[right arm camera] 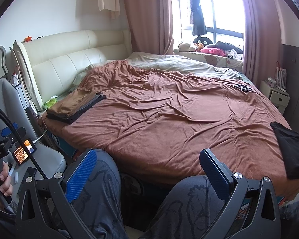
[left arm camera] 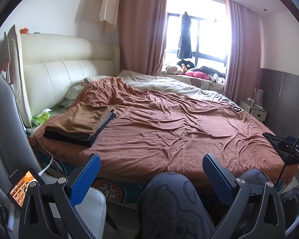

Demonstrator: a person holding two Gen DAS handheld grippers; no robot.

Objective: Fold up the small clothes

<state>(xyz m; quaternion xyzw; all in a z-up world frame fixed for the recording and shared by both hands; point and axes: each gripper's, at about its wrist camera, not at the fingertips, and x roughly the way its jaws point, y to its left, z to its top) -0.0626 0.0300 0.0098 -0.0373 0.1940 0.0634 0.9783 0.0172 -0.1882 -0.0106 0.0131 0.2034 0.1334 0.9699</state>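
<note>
A stack of folded clothes [left arm camera: 79, 124], tan on top with grey and black beneath, lies at the left side of the bed near the headboard; it shows again as the folded stack [right arm camera: 75, 105] in the right wrist view. A black garment [right arm camera: 292, 151] lies loose on the bed's right front corner, and its edge [left arm camera: 273, 139] shows at the right in the left wrist view. My left gripper [left arm camera: 151, 176] is open above the person's knees, short of the bed. My right gripper [right arm camera: 148, 172] is open too, with nothing between its blue pads.
A rumpled rust-brown blanket [right arm camera: 169, 115] covers the bed. The person's patterned grey trousers [left arm camera: 169, 203] fill the foreground. A grey chair [right arm camera: 14, 107] and a lit phone [left arm camera: 20, 187] on a cable stand at left. A black remote [right arm camera: 243, 87] lies far right, a bedside cabinet [right arm camera: 277, 97] beyond.
</note>
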